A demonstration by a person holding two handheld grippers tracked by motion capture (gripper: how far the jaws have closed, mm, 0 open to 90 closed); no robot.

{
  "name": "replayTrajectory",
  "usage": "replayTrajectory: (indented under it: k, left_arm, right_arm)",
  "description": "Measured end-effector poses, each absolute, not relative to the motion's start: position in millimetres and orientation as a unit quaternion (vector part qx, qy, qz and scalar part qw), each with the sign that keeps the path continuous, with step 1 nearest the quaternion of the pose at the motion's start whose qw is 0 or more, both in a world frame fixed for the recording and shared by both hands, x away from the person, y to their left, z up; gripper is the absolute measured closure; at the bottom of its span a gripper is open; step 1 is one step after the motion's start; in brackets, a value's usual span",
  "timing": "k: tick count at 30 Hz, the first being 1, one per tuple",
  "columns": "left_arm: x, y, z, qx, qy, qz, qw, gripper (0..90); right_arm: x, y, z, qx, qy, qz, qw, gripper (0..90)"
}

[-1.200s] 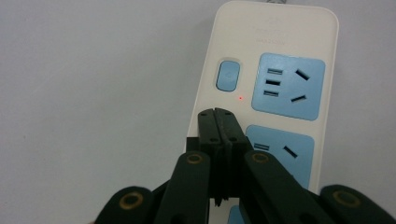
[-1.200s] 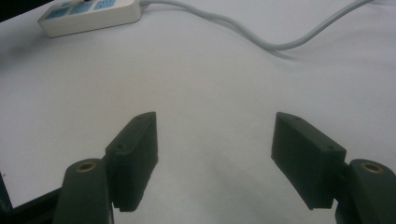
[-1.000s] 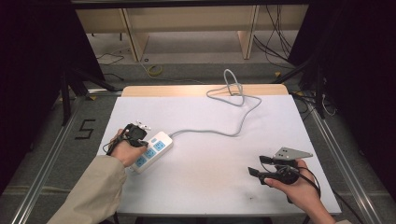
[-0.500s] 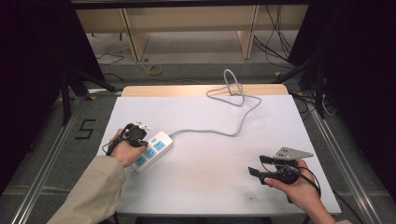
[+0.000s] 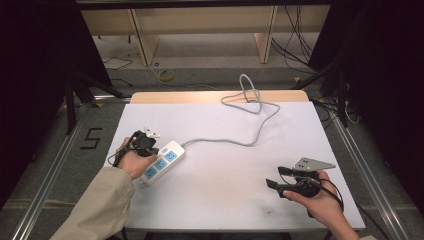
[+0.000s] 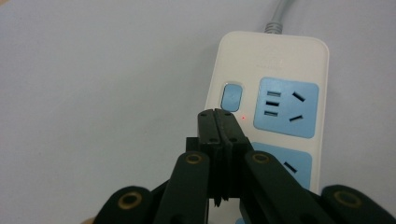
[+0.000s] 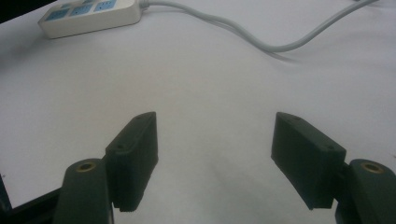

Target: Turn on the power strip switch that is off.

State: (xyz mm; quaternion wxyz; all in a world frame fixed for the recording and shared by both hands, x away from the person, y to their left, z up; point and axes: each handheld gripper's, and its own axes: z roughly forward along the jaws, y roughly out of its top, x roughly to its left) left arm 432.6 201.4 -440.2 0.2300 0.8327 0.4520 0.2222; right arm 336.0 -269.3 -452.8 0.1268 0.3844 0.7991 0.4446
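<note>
Right now my attention is on the white power strip [image 5: 162, 162], which lies flat at the left side of the white table top [image 5: 225, 200], angled so that its grey cord end points toward the middle of the table. It has pale blue socket faces and a small blue rocker switch [image 6: 232, 97] near the cord end, with a tiny red light [image 6: 243, 117] just beside that switch.

My left gripper [image 6: 217, 114] has its jaws pressed tightly together with nothing between them. In the left gripper view the joined tips sit directly over the strip's top face, just short of the switch; I cannot tell whether they touch the plastic or hover a hair above it. From the high view I see the left gripper [image 5: 146, 143] at the strip's left edge, my left hand [image 5: 131, 161] wrapped around its body and resting beside the strip.

From the strip, the grey cord [image 5: 235, 142] runs across the table top toward the far edge, where it curls into a loose loop [image 5: 248, 97] and drops over the wooden rim.

My right gripper [image 5: 280, 178] is well apart from all this, low over the near right part of the table. Its jaws are spread wide and hold nothing; the right gripper view shows bare white surface between them, with the power strip [image 7: 91, 16] far off at the top left.
</note>
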Motion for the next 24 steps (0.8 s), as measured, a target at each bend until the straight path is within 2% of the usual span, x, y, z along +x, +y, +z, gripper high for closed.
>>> replayTrajectory:
  k: [2,4,8,11,17,24]
  left_arm:
    - [432,201,-438,0.831,0.449,0.227,0.238,89.5]
    - [431,201,-437,0.825,0.451,0.226,0.255,83.7]
    - [430,199,-434,0.82,0.447,0.234,0.271,83.7]
    - [429,198,-432,0.818,0.44,0.233,0.289,80.4]
    - [426,193,-430,0.82,0.405,0.242,0.324,66.0]
    - [425,190,-427,0.805,0.402,0.24,0.365,50.8]
  right_arm:
    - [336,-269,-453,0.384,0.799,0.445,0.128,32.0]
    - [336,-269,-453,0.385,0.799,0.445,0.127,32.0]
    - [336,-269,-453,0.384,0.799,0.445,0.127,32.0]
    - [336,-270,-453,0.383,0.799,0.445,0.127,32.0]
    - [336,-269,-453,0.384,0.798,0.446,0.127,31.9]
    - [336,-269,-453,0.384,0.799,0.446,0.127,31.7]
